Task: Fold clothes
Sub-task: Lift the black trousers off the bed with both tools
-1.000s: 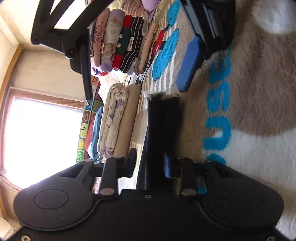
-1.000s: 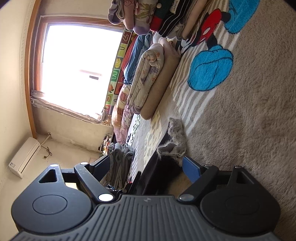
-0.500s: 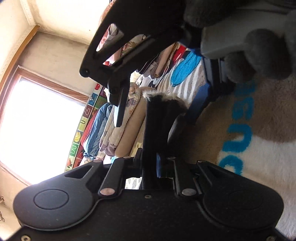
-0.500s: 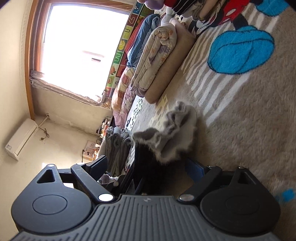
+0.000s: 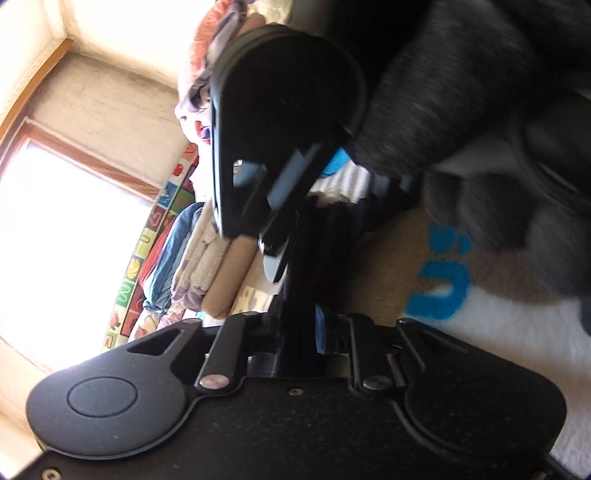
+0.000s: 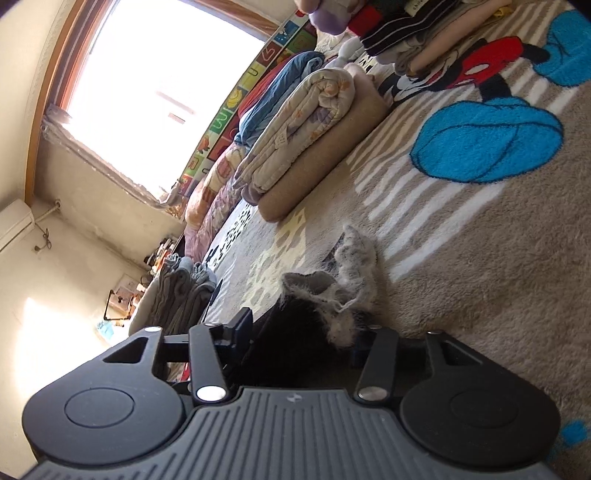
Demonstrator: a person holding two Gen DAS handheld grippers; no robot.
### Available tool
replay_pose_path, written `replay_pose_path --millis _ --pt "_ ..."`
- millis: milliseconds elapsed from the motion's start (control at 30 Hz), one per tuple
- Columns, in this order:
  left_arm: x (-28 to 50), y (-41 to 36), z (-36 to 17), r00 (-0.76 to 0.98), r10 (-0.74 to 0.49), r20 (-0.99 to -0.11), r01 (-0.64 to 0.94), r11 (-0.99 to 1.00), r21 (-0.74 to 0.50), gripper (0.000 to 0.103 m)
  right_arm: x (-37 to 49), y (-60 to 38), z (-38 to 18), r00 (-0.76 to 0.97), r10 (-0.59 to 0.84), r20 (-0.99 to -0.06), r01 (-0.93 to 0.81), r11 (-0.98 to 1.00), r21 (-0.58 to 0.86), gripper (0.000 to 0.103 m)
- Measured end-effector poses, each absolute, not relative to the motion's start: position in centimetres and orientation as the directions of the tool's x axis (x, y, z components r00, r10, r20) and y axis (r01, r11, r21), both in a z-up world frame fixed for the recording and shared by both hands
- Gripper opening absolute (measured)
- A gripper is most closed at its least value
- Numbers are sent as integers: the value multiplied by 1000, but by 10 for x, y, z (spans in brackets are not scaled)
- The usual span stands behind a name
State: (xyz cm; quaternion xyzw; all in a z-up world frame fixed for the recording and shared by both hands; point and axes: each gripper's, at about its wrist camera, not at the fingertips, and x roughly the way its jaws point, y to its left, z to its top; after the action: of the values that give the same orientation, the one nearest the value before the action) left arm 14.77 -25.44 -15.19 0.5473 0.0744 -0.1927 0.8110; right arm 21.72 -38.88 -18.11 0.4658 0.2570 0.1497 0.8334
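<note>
My right gripper [image 6: 306, 332] has just been closing, and its jaws now pinch a bunched edge of the black garment [image 6: 295, 354], whose grey fleecy lining [image 6: 343, 291] spills out just ahead of the fingers onto the rug [image 6: 480, 277]. My left gripper [image 5: 299, 295] has just been opening a little; its jaws stand narrow with a dark fold of the same garment running between them, though I cannot tell whether the pads press on it. Right in front of the left gripper, the right gripper's black body crosses the left wrist view, carried by my gloved hand [image 5: 461, 122], which is blurred. The garment lies low on the beige rug with its white stripes and blue cartoon patches. Beyond it, a folded beige quilt [image 6: 314, 122] rests on the rug with a blue folded blanket [image 6: 280, 85] behind it, beside an alphabet mat [image 6: 236, 99] under the bright window [image 6: 166, 74]. A stack of folded clothes [image 6: 413, 22] sits farther off at the rug's far end, and a pile of grey garments [image 6: 181, 291] lies off to the left.
</note>
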Motion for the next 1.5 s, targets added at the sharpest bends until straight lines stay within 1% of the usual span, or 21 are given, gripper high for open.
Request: replay_pose_path --millis 67,200,400,467,500,533,600,700,733,767,867,933,1067,1167,1233,1267,1300,1333,1367,1433,1500 --pt "143 -252 -153 916 -234 -327 390 318 864 36 217 -392 -185 832 480 -279 7 495 869 26" --pt "133 -235 -142 917 -225 -328 391 360 847 55 216 -396 -191 844 466 -264 27 455 890 20" --pt "130 -171 -105 893 -233 -384 448 536 716 55 214 -396 -189 852 475 -218 6 407 913 18" --pt "138 -143 -89 889 -218 -403 439 653 617 51 213 -395 -185 855 475 -209 -7 412 911 18" --pt "144 -133 -85 890 -197 -411 422 697 580 45 213 -394 -183 857 474 -205 -13 418 908 18" --pt "140 -123 -86 893 -172 -416 402 722 564 36 213 -393 -182 858 472 -202 -20 424 905 18" --pt "134 -107 -99 897 -138 -419 376 736 563 29 213 -390 -177 863 463 -200 -37 453 891 18" --pt "162 -88 -127 855 -135 -500 424 737 527 29 213 -388 -174 871 455 -188 -58 474 879 18" --pt "166 -84 -139 853 -138 -503 427 738 522 27 213 -387 -173 872 454 -181 -64 474 878 18" --pt "156 -76 -148 865 -147 -481 417 744 522 25 214 -386 -170 874 455 -174 -75 478 875 18" --pt "157 -72 -130 858 -170 -484 411 794 449 25 216 -381 -162 876 456 -154 -109 500 859 18" --pt "157 -67 -115 868 -200 -454 399 825 400 25 216 -379 -158 881 449 -151 -117 516 848 18" --pt "172 -62 -125 792 -273 -546 456 859 232 25 218 -380 -157 887 436 -154 -111 524 844 18" --pt "171 -61 -125 782 -279 -558 446 875 187 27 220 -379 -158 889 429 -157 -108 531 841 18" --pt "167 -60 -114 815 -276 -510 405 900 161 32 220 -378 -158 892 426 -149 -114 531 839 18" --pt "169 -59 -114 809 -287 -512 400 908 124 37 220 -378 -158 894 425 -144 -117 531 839 18" --pt "174 -58 -118 780 -307 -546 409 910 72 51 219 -378 -157 894 425 -139 -121 530 839 18" --pt "180 -57 -125 743 -324 -586 415 910 22 56 219 -378 -156 895 426 -135 -125 529 840 18" --pt "181 -58 -128 735 -323 -596 414 910 16 56 219 -378 -155 894 428 -130 -130 528 839 18" --pt "173 -63 -119 780 -318 -538 412 909 60 54 220 -376 -154 892 436 -122 -143 527 838 18" --pt "165 -67 -104 811 -384 -442 445 895 39 55 221 -375 -150 888 447 -111 -157 520 839 18"
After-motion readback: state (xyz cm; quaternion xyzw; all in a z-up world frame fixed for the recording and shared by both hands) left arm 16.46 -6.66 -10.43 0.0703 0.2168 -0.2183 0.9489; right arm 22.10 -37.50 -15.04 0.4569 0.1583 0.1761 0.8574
